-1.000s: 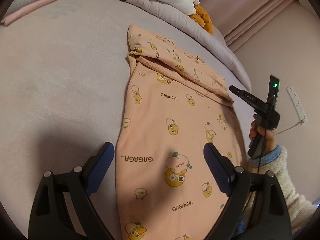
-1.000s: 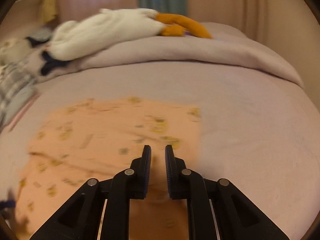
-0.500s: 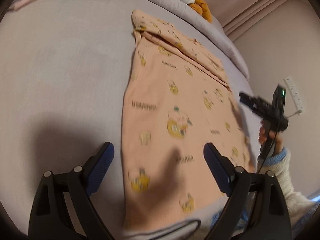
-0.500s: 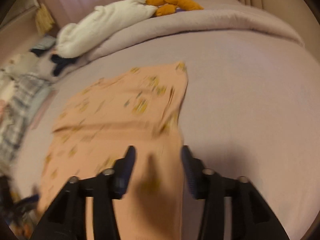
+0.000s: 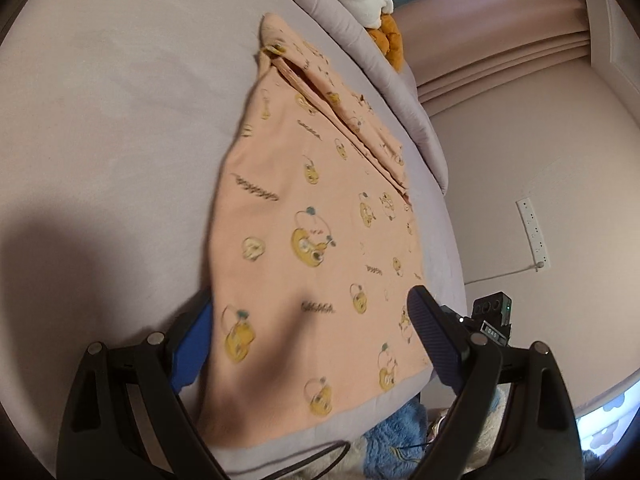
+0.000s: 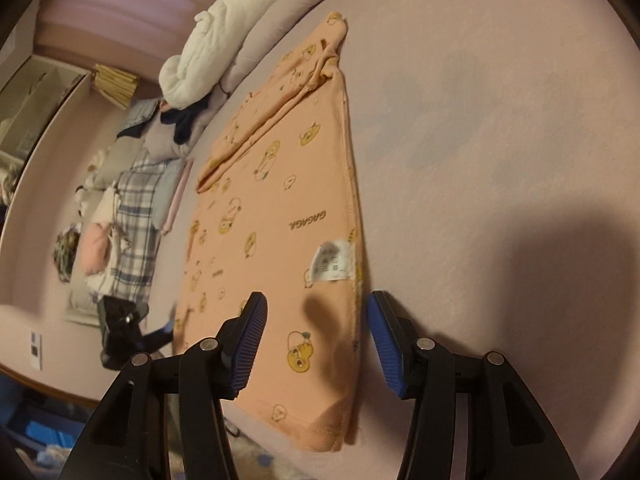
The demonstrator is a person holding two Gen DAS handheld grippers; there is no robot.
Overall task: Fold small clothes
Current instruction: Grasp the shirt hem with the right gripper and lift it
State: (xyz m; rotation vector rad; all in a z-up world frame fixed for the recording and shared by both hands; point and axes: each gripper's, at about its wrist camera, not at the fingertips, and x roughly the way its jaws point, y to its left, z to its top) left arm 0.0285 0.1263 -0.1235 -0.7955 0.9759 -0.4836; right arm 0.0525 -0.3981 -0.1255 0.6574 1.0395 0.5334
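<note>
A small peach garment (image 5: pixel 320 220) printed with yellow cartoon figures lies flat on the lilac bed, its far end folded over. It also shows in the right wrist view (image 6: pixel 280 200), with a white care label (image 6: pixel 334 262) near the side seam. My left gripper (image 5: pixel 312 340) is open and empty, straddling the garment's near hem at the bed's edge. My right gripper (image 6: pixel 316 340) is open and empty, over the garment's near corner by the label. The left gripper shows at the left in the right wrist view (image 6: pixel 120 332).
A white plush with orange parts (image 6: pixel 224 40) and a rolled duvet (image 5: pixel 360 40) lie at the far edge of the bed. Plaid and pink clothes (image 6: pixel 128 216) are piled at one side. A wall socket strip (image 5: pixel 532 232) is beyond the bed edge.
Both grippers pulled back toward the garment's near end. The right gripper went from nearly shut to open wide. The left gripper stayed open.
</note>
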